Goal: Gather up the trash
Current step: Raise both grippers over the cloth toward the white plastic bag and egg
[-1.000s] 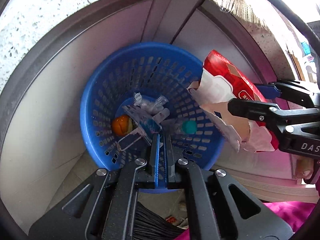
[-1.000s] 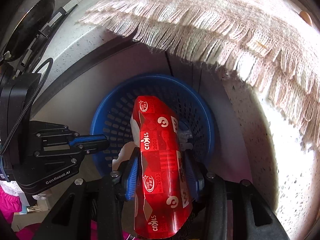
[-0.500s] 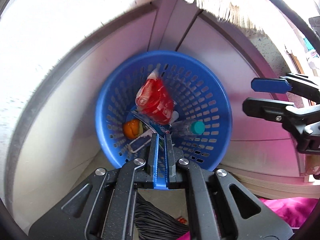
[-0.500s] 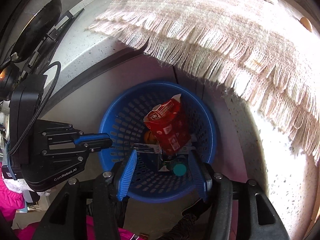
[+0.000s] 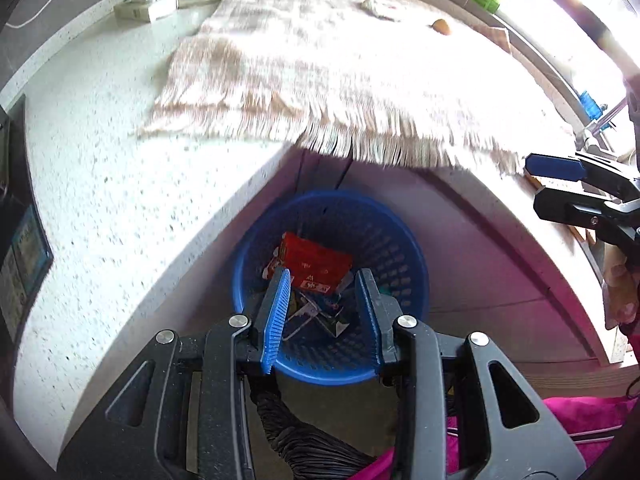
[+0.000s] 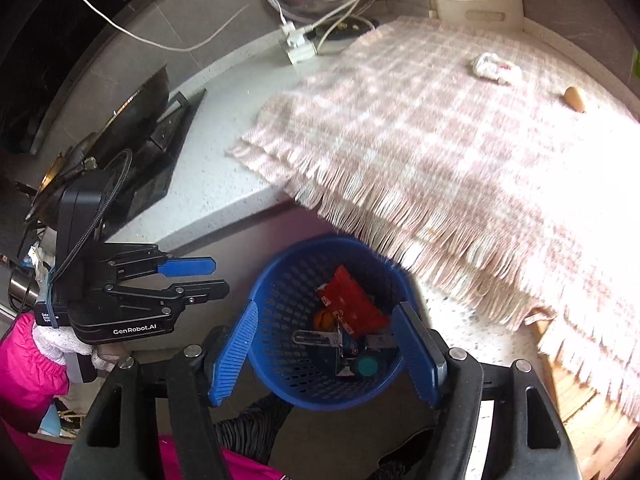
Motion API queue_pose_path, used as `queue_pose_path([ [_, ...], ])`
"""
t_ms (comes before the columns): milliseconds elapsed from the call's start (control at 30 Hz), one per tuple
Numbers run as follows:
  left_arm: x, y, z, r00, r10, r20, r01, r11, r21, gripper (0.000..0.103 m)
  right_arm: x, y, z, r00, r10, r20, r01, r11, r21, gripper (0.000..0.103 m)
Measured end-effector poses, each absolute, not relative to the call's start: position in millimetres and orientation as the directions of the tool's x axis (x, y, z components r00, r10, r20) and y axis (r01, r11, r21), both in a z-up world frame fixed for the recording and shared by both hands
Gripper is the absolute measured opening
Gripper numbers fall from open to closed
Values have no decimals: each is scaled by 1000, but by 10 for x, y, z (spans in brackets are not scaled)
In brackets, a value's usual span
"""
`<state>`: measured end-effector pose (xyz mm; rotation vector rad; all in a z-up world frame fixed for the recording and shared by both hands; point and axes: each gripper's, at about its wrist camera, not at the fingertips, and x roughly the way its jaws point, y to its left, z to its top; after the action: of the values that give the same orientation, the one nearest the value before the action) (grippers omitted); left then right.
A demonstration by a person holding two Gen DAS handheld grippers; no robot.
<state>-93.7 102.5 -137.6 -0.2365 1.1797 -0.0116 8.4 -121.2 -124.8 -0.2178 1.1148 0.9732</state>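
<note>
**Both grippers empty; next trash lies far across the cloth**

Landmark = blue basket [image 6: 326,320], on the floor below the counter edge.

Nearest: both grippers hover above the basket w/ jaws spread wide, nothing between the pads. Left gripper [image 5: 322,316] is over the basket's mouth; right gripper [image 6: 328,354] straddles it too. Inside the basket: red wrapper [image 6: 352,306], an orange bit, some flat packets and a teal cap [image 6: 368,366].

Beyond the basket: counter edge, then fringed checked cloth [image 6: 440,152] hanging over it, directly above the basket's far rim.

Far side of the cloth, well apart from the basket: crumpled white wrapper [image 6: 494,67], and just right of it a small brown scrap [image 6: 575,99]. Can't tell what the scrap is; probably trash.

Judgement: remaining pieces sit up, forward and right of the basket, so the right gripper looks nearer. Brown scrap's long axis runs diagonally, so the jaws prob. need a turn to close across its short side. White wrapper is lumpy, no clear axis.
</note>
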Motion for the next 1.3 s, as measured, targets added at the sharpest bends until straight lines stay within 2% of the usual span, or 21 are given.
queue_pose_path([
  [67, -812, 1033, -1246, 411, -132, -902, -107, 976, -191, 36, 180, -1300, -1115, 136, 561, -817, -743, 603, 290, 76],
  [133, -667, 1036, -1120, 447, -127, -885, -101, 976, -191, 49, 296, -1403, -1007, 165, 574, -802, -731, 617, 291, 78],
  [233, -403, 1035, -985, 495, -136, -858, -82, 976, -202, 62, 519, -1533, -895, 220, 574, -789, -707, 651, 276, 81],
  [700, 905, 856, -969, 548, -193, -814, -1, 973, -231, 63, 1537, -1850, -797, 357, 510, -783, -601, 767, 225, 85],
  [967, 1619, 862, -1034, 552, -306, -775, 21, 935, -355, 63, 2151, -1976, -829, 389, 501, -773, -551, 799, 240, 85],
  [1067, 1931, 831, -1059, 545, -325, -773, 40, 931, -364, 62, 2346, -1982, -851, 388, 493, -779, -543, 805, 240, 77],
  [1133, 2155, 789, -1077, 531, -325, -782, 56, 935, -350, 51, 2480, -1979, -875, 381, 490, -784, -538, 807, 243, 75],
  [1300, 2631, 718, -1201, 489, -318, -812, 70, 943, -327, 49, 2827, -1993, -968, 365, 489, -792, -508, 818, 271, 67],
])
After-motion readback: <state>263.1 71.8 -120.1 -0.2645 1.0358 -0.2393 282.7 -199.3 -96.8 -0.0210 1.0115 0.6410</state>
